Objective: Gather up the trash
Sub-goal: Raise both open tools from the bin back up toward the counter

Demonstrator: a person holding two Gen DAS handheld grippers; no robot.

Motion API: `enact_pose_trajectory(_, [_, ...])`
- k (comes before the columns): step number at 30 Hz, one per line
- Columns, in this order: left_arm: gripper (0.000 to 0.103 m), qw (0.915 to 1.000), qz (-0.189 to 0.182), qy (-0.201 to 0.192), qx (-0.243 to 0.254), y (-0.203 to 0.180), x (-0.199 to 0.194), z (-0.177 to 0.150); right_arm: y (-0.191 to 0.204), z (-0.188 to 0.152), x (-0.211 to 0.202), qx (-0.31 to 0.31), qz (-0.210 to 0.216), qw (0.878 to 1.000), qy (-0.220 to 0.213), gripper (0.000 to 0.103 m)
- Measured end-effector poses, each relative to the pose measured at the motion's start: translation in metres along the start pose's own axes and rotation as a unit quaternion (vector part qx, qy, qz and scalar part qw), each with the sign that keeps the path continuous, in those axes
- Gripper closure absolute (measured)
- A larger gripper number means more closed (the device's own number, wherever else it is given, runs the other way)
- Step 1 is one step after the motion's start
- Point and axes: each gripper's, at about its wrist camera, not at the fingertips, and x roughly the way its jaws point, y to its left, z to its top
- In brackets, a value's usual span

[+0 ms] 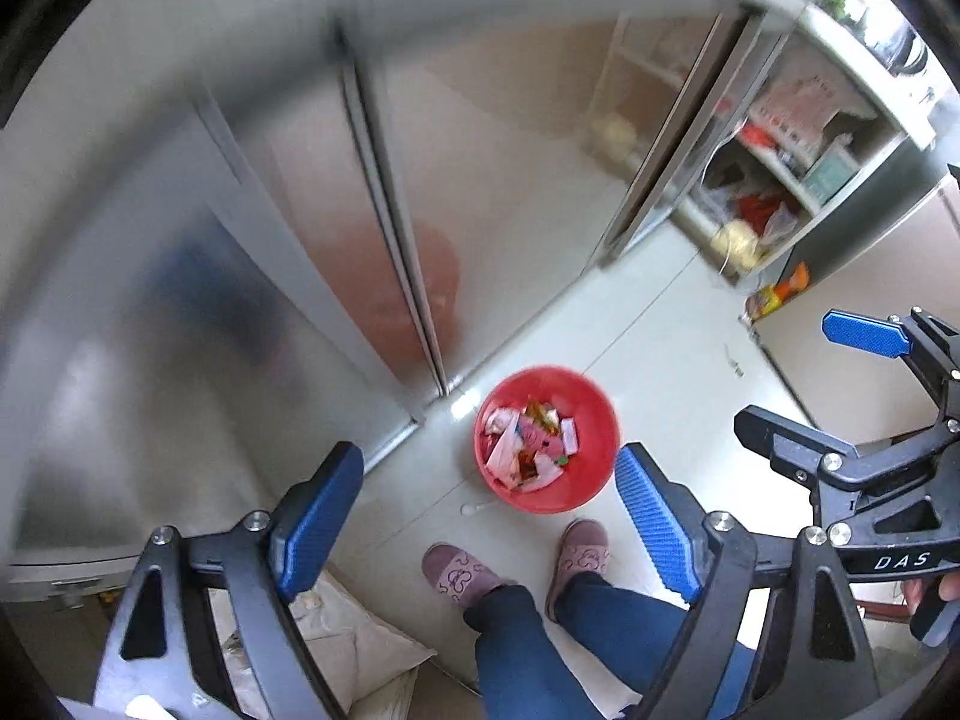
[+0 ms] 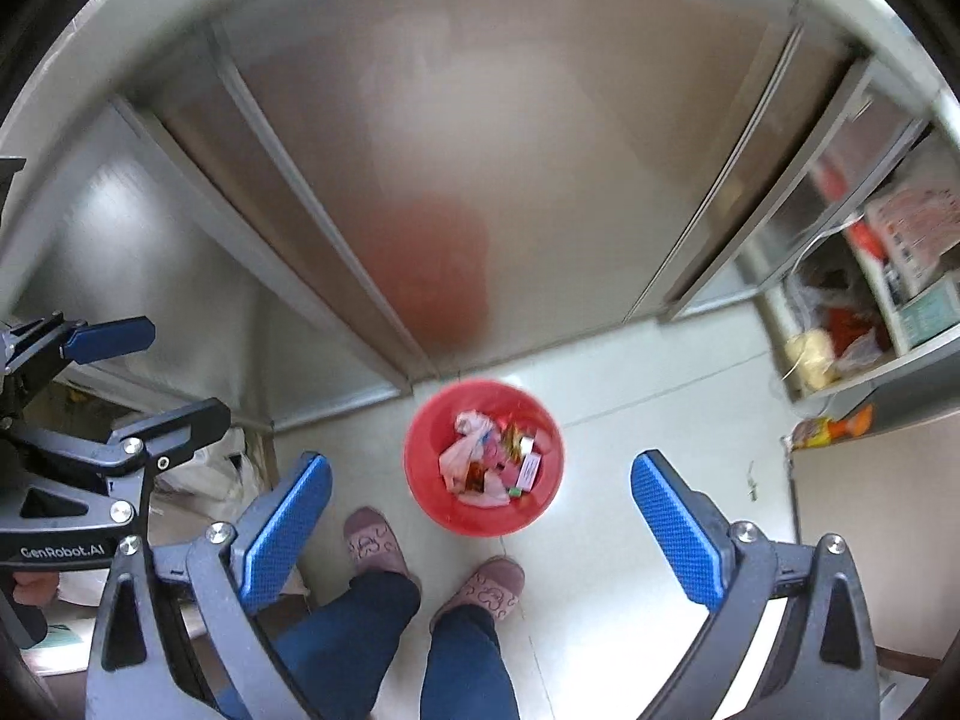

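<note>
A red trash bin (image 1: pixel 600 420) stands on the pale tiled floor by the frosted sliding doors, half full of wrappers and paper (image 1: pixel 531 441). It also shows in the right wrist view (image 2: pixel 420 456), with its trash (image 2: pixel 492 459). My left gripper (image 1: pixel 489 516) is open and empty, held high above the floor in front of the bin. My right gripper (image 2: pixel 480 519) is open and empty, also high above the bin. A small white scrap (image 1: pixel 474 508) lies on the floor just in front of the bin.
The person's slippered feet (image 1: pixel 456 573) stand in front of the bin. An open shelf unit (image 1: pixel 774 180) with bags and boxes is at the right, snack packets (image 1: pixel 777 294) at its foot. A white sack (image 1: pixel 336 648) lies at the lower left.
</note>
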Motion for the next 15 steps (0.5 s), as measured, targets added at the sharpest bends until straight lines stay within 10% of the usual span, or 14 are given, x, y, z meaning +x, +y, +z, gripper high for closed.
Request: enact_pose_trajectory(15, [0.018, 0.9891, 0.055, -0.136, -0.016, -0.026, -0.197, 0.024, 0.014, 0.032, -0.192, -0.031, -0.017, 0.988, -0.149, 0.000])
